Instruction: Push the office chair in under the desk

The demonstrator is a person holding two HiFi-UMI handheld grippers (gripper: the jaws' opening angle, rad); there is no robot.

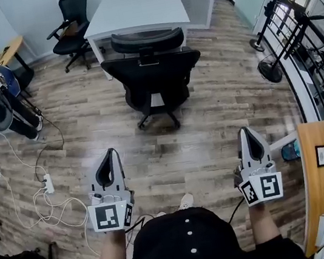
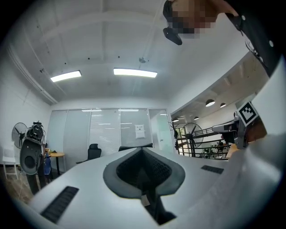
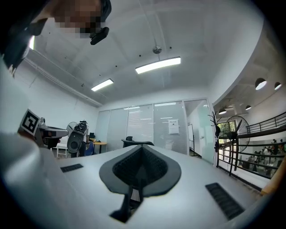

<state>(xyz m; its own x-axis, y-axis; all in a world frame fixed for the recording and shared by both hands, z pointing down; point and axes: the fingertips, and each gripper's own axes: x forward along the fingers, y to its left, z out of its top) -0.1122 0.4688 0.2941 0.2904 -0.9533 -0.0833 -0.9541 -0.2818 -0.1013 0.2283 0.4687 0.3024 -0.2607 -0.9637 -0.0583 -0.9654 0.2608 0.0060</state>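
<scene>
The black office chair [image 1: 153,75] stands just in front of the white desk [image 1: 135,7], not tucked in yet, and the left gripper [image 1: 112,152] and right gripper [image 1: 244,132] point at its back, far off, fingers shut and empty, likely ready to push.

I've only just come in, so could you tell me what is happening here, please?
A person holds tongs in each hand: the left tongs and the right tongs, both shut and empty, pointing level ahead. Further ahead, a black office chair stands on the wood floor with its back toward the person, in front of a white desk. The chair is not yet pushed under, and neither pair of tongs touches it.
</scene>
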